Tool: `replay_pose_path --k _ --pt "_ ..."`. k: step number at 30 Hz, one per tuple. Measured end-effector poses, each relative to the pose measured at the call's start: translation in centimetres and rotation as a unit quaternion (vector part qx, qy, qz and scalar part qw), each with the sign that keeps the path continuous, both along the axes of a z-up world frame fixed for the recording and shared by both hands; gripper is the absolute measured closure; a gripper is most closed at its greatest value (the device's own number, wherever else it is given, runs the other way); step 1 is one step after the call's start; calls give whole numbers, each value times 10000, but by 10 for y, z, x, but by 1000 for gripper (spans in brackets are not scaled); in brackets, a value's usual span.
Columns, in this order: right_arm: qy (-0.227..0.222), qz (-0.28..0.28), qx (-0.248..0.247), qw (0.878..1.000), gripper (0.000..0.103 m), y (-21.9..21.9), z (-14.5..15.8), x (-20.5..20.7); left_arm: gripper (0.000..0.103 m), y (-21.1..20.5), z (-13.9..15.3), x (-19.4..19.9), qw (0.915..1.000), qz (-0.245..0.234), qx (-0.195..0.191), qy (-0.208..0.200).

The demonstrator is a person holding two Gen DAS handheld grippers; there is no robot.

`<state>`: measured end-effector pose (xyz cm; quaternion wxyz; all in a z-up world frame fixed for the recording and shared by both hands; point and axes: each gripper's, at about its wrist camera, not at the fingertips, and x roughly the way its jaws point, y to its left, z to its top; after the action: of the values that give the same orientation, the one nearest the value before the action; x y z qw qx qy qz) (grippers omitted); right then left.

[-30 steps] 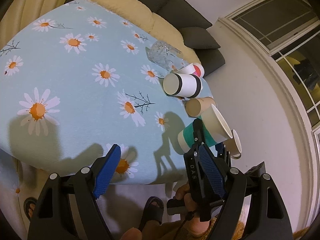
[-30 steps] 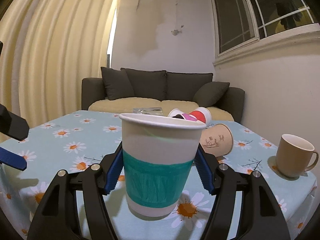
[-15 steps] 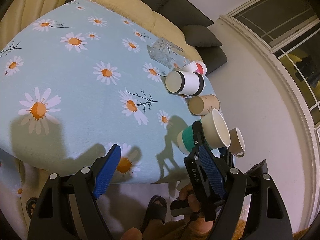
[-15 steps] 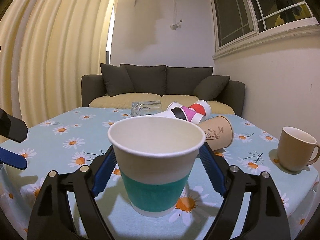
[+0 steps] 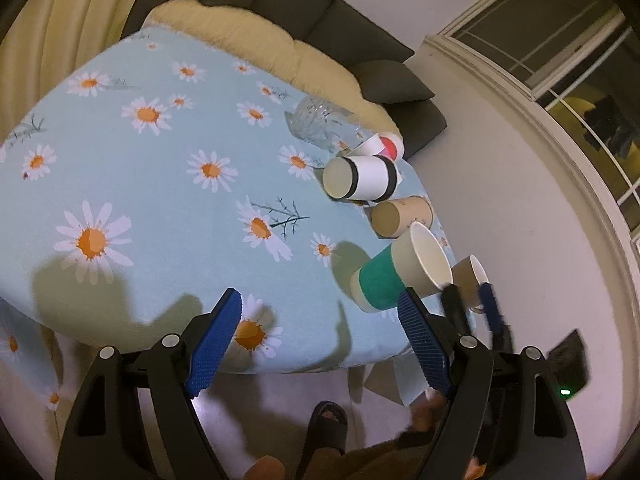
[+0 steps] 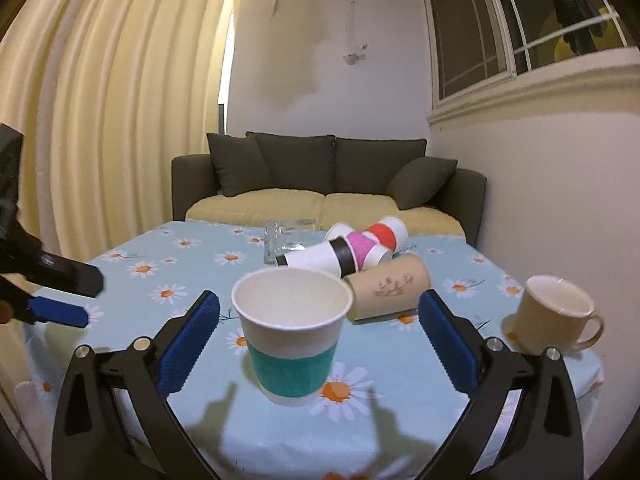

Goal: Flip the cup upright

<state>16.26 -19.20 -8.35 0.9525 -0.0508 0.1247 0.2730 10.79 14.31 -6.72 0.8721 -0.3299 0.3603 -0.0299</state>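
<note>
A white paper cup with a teal band (image 6: 292, 332) stands upright on the daisy tablecloth (image 6: 168, 276), mouth up. It also shows in the left wrist view (image 5: 400, 276). My right gripper (image 6: 316, 340) is open, its blue pads well apart on either side of the cup, not touching it. My left gripper (image 5: 320, 336) is open and empty above the table's near edge, left of the cup.
Several paper cups lie on their sides behind it: a black-banded one (image 6: 320, 258), a brown one (image 6: 388, 288), a pink one (image 6: 362, 246) and a red one (image 6: 386, 232). A beige mug (image 6: 554, 316) stands at the right. A glass (image 6: 286, 240) lies further back.
My right gripper has opened and let go of the teal-banded cup, then drawn back from it. The cup now stands alone on the table.
</note>
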Motion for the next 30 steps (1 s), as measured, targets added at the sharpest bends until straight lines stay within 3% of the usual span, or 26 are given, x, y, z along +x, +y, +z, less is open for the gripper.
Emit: replay_pose_path --k 7,11,20,25,30 --pt "312 383 60 9988 5 -35 40 -24 24 -19 23 -19 9979 -4 484 -433" --pt "436 695 75 9966 5 -57 63 -39 11 -38 40 -29 9939 -47 845 -711" --pt "615 1099 218 9918 5 -115 117 -58 6 -85 99 -67 9738 -245 1696 -1496" --pt "555 1297 42 9900 5 -135 138 -63 6 -110 111 -89 9651 -451 2091 -1511" --pt "533 1492 -31 9874 5 -143 133 -69 6 -132 112 -110 9571 -643 2317 -1618"
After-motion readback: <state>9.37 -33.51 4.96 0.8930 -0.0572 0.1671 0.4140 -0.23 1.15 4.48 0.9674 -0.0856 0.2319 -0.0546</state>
